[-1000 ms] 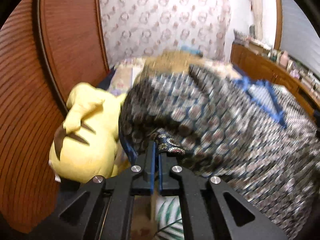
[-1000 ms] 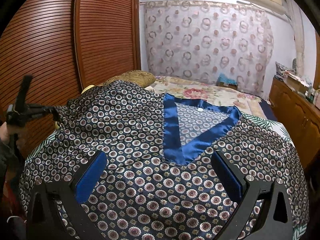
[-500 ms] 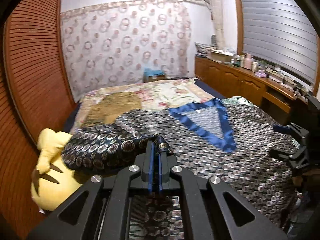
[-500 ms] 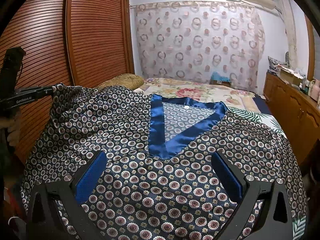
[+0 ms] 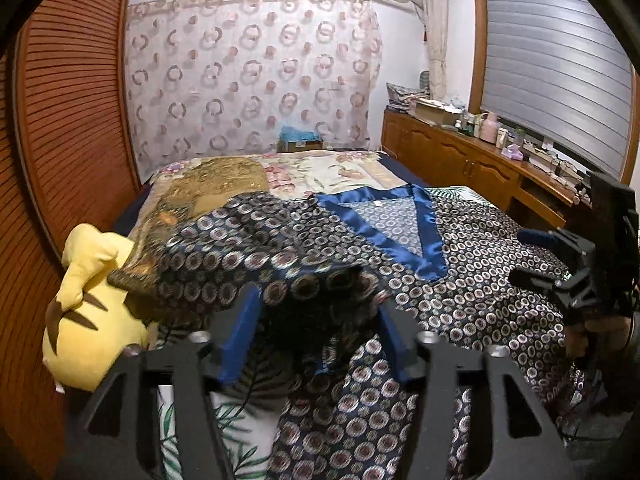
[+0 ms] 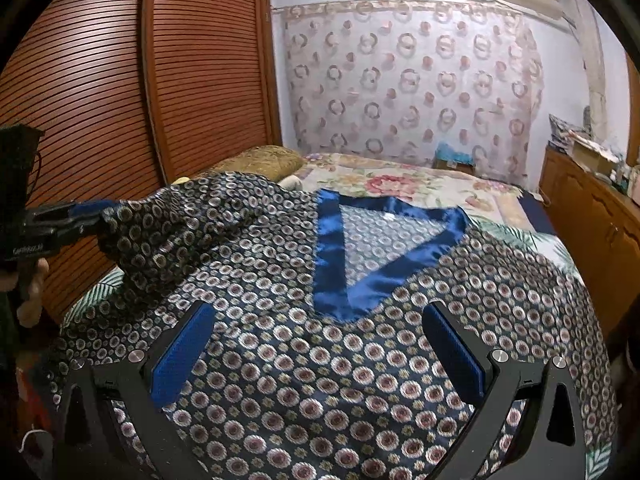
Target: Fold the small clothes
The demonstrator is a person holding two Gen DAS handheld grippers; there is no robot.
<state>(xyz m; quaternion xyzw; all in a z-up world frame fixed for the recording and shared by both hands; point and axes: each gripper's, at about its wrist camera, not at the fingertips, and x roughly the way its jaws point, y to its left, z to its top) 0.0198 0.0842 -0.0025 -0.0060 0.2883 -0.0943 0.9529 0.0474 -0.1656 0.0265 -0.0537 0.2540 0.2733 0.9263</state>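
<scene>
**Bedroom fold: letting the sleeve drop where it should**

Bedroom, floral bedspread [image 6: 404, 184], louvred wooden wardrobe doors [image 6: 120, 80] along one side: that is the workspace, and a patterned satin top [image 6: 304, 344] with a blue V-neck trim [image 6: 332, 256] lies spread across the near part of the bed.

Start at the left gripper [image 5: 316, 340]. Its jaws are opening, blue pads [image 5: 240, 336] drawn apart, and the bunched sleeve end [image 5: 312, 280] sits between and just ahead of them, no longer pressed. In the right wrist view the same sleeve hangs off the left tool's tip at the left edge, draped inward over the body of the top. The right gripper [image 6: 316, 352] hovers over the lower front of the garment with jaws spread and nothing between them.

My reading is that this is the release after carrying the sleeve across. To do it well, the fabric should fall flat on the chest panel, so the left tool ought to back straight out (satin clings to rubber pads and slides easily). If the sleeve lands rumpled, as its folds suggest it may, the right tool is placed to pin or smooth the front.

Outward from there, a yellow plush toy [image 5: 88, 304] lies at the bed's edge beside the sleeve, close enough to snag it. A gold-brown pillow [image 5: 216, 176] sits farther back.
</scene>
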